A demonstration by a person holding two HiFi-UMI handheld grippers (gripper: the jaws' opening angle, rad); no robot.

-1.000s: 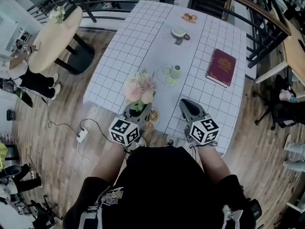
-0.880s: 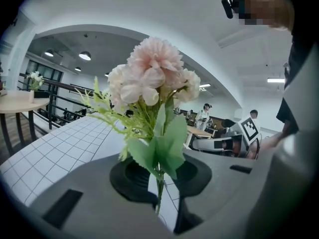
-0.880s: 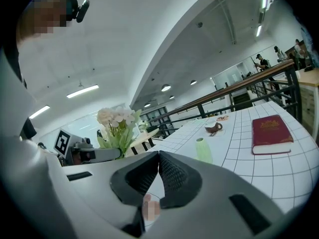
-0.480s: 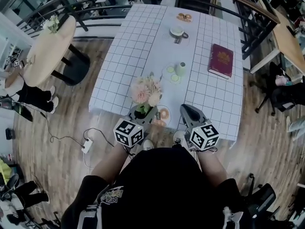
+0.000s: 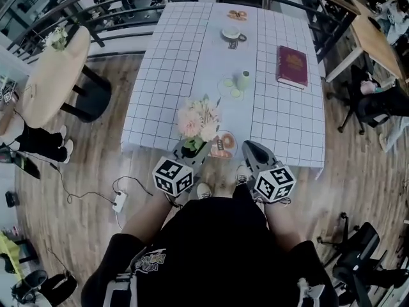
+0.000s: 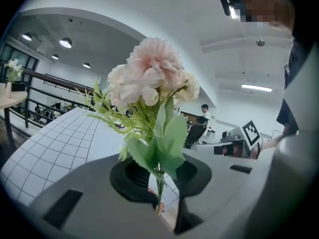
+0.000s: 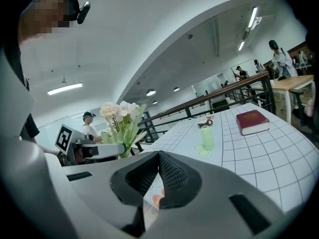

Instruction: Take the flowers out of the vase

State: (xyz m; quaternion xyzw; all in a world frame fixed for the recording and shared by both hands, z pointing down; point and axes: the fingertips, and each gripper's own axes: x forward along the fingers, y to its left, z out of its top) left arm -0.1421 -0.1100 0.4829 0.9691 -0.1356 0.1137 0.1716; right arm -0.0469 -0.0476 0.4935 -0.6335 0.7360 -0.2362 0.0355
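The left gripper (image 5: pixel 191 148) is clamped on the stems of the pink and white flowers (image 5: pixel 199 119). In the left gripper view the thin green stalk runs down between the two pads, leaves spreading just above them. The bunch (image 6: pixel 152 78) stands upright over the near edge of the table (image 5: pixel 166 62), left of its middle. It is well apart from the green vase (image 5: pixel 243 80), which stands at the middle of the table. The right gripper (image 5: pixel 250 148) hovers at the near edge too, to the right of the flowers. Its jaws are pressed together with nothing between them. A plate of doughnuts (image 5: pixel 231 139) lies at the near edge between the two grippers. A red book (image 5: pixel 292 66) lies toward the right edge, and a cup (image 5: pixel 231 35) sits nearer the far edge.
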